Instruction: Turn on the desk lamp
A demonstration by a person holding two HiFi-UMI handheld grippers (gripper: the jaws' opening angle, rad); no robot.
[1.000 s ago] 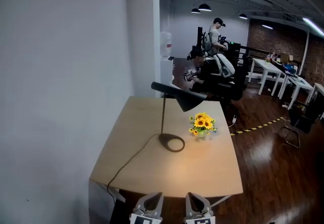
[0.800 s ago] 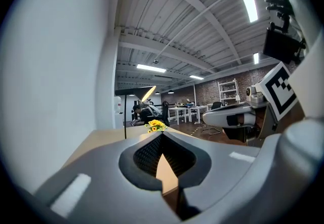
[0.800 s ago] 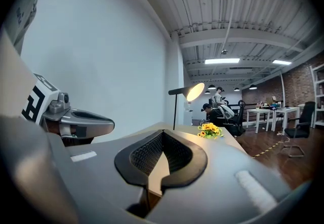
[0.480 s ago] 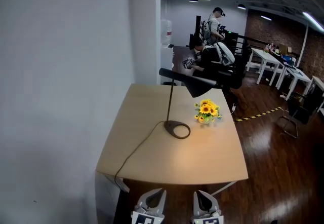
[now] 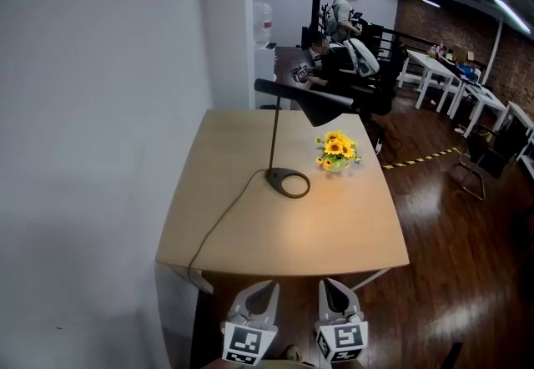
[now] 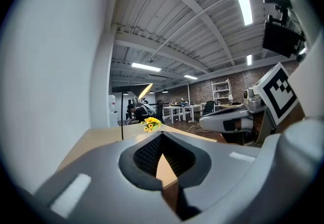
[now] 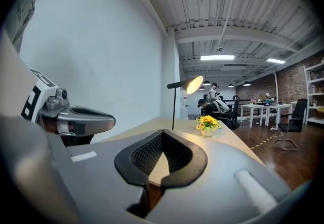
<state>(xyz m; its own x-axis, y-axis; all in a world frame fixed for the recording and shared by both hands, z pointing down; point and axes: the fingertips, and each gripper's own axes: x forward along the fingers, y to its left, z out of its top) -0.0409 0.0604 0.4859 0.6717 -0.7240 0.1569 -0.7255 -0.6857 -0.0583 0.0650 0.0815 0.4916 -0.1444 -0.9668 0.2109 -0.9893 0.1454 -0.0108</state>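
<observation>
The black desk lamp stands mid-table, its base point(image 5: 288, 183) ringed by a warm pool of light. A thin pole rises to the shade point(image 5: 321, 108), which glows lit in the right gripper view point(image 7: 193, 84). Its cord point(image 5: 219, 221) trails off the front left edge. My left gripper point(image 5: 265, 288) and right gripper point(image 5: 331, 288) hover side by side below the table's front edge, well short of the lamp. Both are shut with nothing held. The left gripper view shows the lamp pole point(image 6: 123, 124) far ahead.
A small pot of yellow flowers point(image 5: 335, 150) sits right of the lamp. A white wall point(image 5: 100, 108) runs along the table's point(image 5: 250, 234) left side. Dark wood floor point(image 5: 442, 225) lies to the right. People, chairs and white tables point(image 5: 434, 67) stand behind.
The head view has tipped down and shifted a little. Both grippers show more fully at the bottom edge. The lamp stays lit and in place.
</observation>
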